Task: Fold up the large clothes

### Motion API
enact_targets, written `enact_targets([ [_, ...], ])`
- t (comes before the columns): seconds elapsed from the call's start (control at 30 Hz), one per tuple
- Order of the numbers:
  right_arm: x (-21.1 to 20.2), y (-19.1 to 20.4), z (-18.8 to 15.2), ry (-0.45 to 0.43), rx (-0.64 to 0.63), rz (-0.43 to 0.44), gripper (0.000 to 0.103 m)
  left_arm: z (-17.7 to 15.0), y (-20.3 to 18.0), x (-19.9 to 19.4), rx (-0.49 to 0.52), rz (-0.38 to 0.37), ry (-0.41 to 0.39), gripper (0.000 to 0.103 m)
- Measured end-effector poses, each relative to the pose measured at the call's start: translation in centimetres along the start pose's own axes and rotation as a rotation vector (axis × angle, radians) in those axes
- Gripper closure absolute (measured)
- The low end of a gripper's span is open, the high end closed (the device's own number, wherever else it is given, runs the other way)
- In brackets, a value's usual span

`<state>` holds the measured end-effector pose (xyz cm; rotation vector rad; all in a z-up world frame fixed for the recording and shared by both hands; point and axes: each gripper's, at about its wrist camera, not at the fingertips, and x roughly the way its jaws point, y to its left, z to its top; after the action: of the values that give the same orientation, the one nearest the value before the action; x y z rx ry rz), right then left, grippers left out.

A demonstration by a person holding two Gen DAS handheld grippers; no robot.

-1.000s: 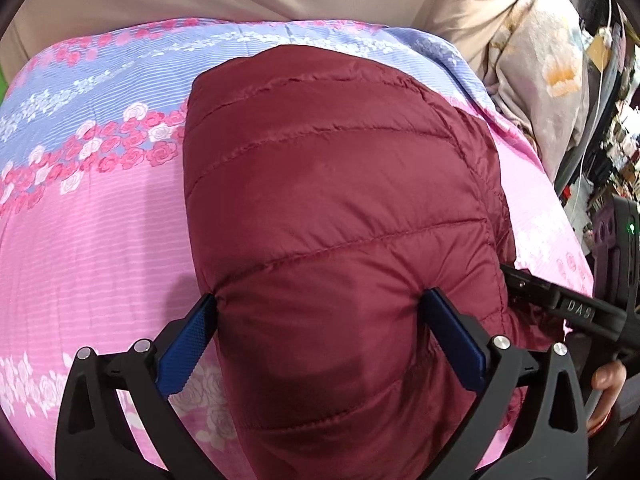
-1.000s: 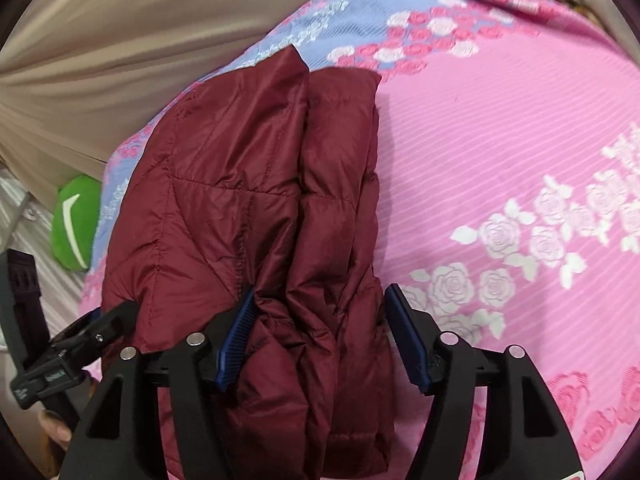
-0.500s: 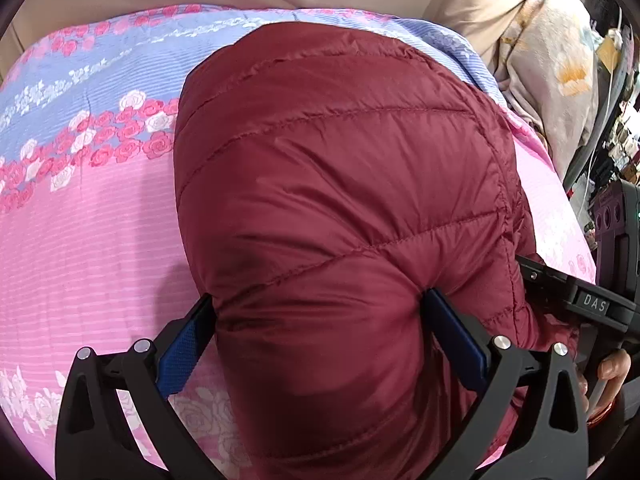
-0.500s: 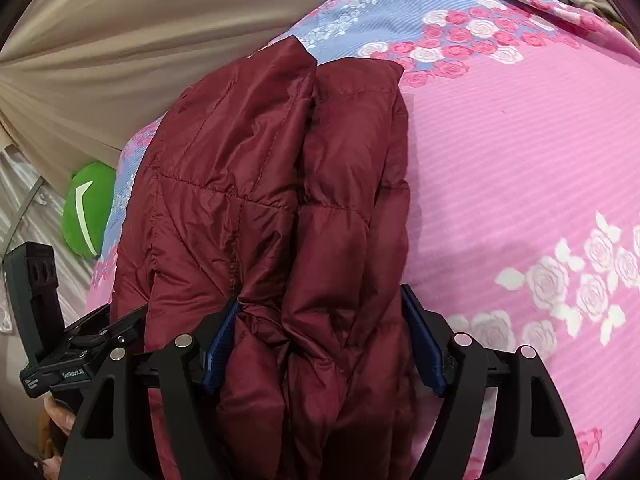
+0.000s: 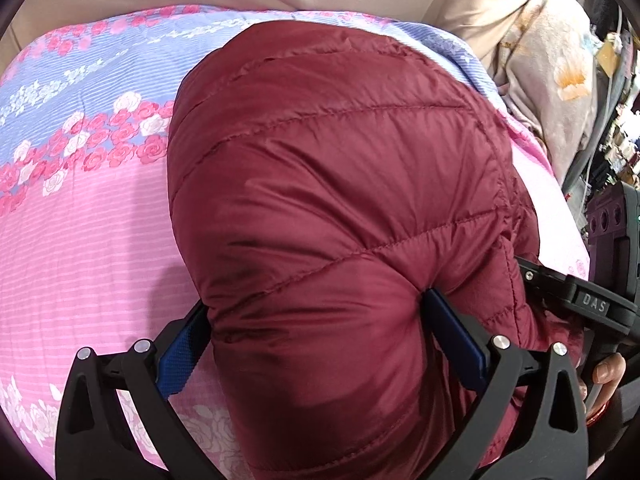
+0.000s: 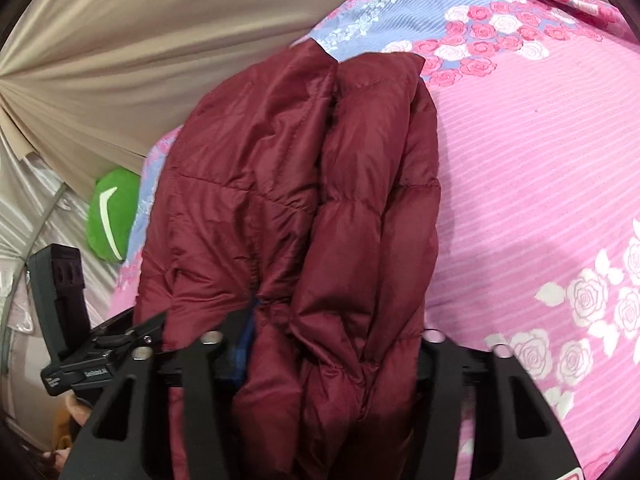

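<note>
Jackets: one maroon quilted down jacket point(image 5: 340, 208), folded into a thick bundle, lying on the bed and lifted at its near edge by both tools.
Bed: one, covered with a pink and blue rose-print sheet point(image 5: 92, 216).
Hand-held grippers: two.
Left hand-held gripper point(image 5: 316, 340): its blue pads point(image 5: 452, 332) press into either side of the jacket's near fold, so it is clamped on the jacket.
Right hand-held gripper point(image 6: 332, 344): the jaws have just been closing, with bunched layers of the jacket between them; the fabric hides the pads, one blue edge showing, and the cloth looks pinched there.
Hands: one fingertip point(image 5: 608, 368) in the left view, on the right tool's handle.
Curtain: one beige drape point(image 6: 120, 40) behind the bed.
Green cushion: one point(image 6: 112, 216), beside the bed's far edge.
</note>
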<state>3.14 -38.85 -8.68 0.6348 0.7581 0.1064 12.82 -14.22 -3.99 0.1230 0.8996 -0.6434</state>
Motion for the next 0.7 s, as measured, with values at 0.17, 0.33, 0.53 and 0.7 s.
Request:
enact_targets([
  [0.17, -2.0, 1.7, -0.6, -0.047, -0.019, -0.028, 0.081, 0.2, -0.4, -2.1, 0.033, -0.029, -0.038, 0.034],
  [0.33, -5.4, 3.5, -1.9, -0.122, -0.003, 0.01, 0.084, 0.9, 0.2, -5.2, 0.024, -0.181, -0.048, 0.061],
  [0.53, -11.2, 7.4, -4.0, -0.265, -0.064, 0.034, 0.084, 0.9, -1.3, -11.3, 0.103, -0.267, -0.159, 0.067],
  [0.7, -16.4, 13.0, -4.8, -0.441, -0.174, 0.07, 0.084, 0.9, -2.1, -18.8, 0.197, -0.275, -0.34, 0.067],
])
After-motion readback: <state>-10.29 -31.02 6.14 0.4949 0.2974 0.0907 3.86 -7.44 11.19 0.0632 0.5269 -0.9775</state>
